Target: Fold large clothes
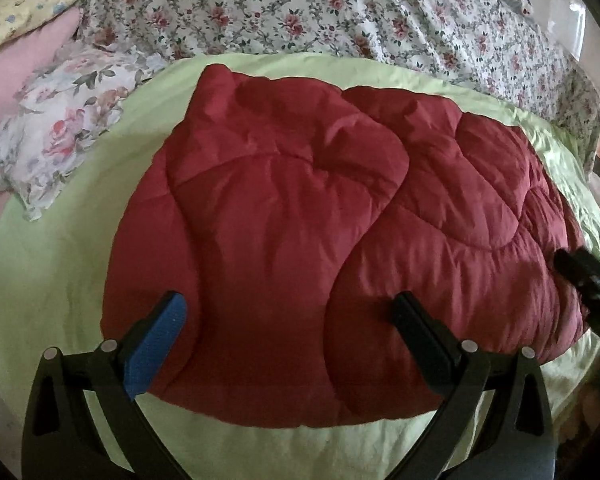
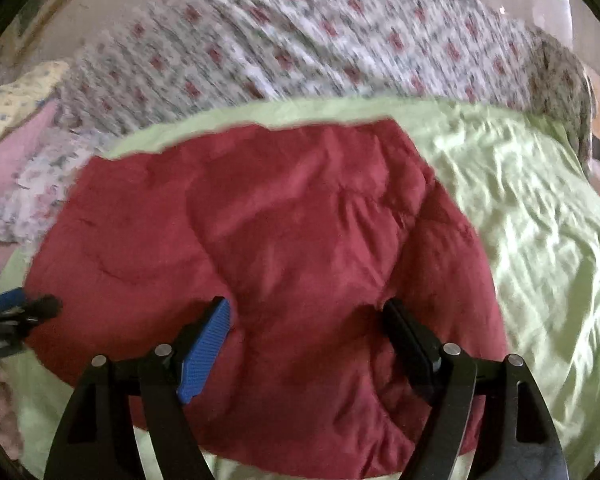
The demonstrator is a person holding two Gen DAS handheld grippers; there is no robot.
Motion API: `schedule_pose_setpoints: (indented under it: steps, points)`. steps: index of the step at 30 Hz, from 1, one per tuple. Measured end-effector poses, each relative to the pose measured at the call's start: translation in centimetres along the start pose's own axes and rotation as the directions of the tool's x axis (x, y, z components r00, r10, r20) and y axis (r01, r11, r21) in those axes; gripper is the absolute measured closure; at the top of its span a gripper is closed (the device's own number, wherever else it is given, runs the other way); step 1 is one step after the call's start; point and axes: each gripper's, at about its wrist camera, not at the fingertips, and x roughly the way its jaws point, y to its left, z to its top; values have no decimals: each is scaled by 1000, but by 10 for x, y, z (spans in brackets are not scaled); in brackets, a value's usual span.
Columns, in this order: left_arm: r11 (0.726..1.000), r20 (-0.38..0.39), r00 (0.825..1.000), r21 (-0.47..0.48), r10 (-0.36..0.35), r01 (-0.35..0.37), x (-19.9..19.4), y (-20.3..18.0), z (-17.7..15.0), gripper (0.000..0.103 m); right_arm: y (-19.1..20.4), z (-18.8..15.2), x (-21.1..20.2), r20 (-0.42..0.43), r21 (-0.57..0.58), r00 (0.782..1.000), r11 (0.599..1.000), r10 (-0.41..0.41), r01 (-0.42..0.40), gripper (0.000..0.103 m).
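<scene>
Here a red jacket (image 1: 300, 240) is laid, partly folded, on a green sheet (image 1: 60, 264). The left gripper (image 1: 292, 316) and right gripper (image 2: 306, 320) are held wide apart above its near edge, with nothing gripped. A fold seems finished or pending; next, the near edge would need pinching and carrying far.
</scene>
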Motion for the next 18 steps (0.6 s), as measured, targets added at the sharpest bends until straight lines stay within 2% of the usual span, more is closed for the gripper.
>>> schedule_pose_setpoints:
  steps: [2, 4, 6, 9, 14, 18]
  points:
    - [1000, -8, 1000, 5, -4, 4, 4, -2, 2, 0, 8, 7, 1, -11, -17, 999, 999, 31, -32, 23]
    - [1000, -11, 1000, 10, -9, 9, 8, -2, 7, 0, 13, 14, 15, -64, -23, 996, 997, 69, -71, 23]
    - [1000, -14, 1000, 11, -10, 10, 12, -3, 10, 0, 16, 18, 33, -112, -41, 993, 998, 49, -54, 22]
    - [1000, -16, 1000, 15, -4, 4, 20, -2, 18, 0, 11, 28, 55, -131, -36, 991, 999, 28, -33, 20]
    - [1000, -17, 1000, 7, 15, -15, 40, 3, 39, 0, -11, 50, 81, -141, 26, 990, 1000, -5, 8, 20]
    - [1000, -15, 1000, -12, 27, -27, 53, 7, 49, 0, -25, 51, 91, -145, 77, 989, 997, 4, 8, 20]
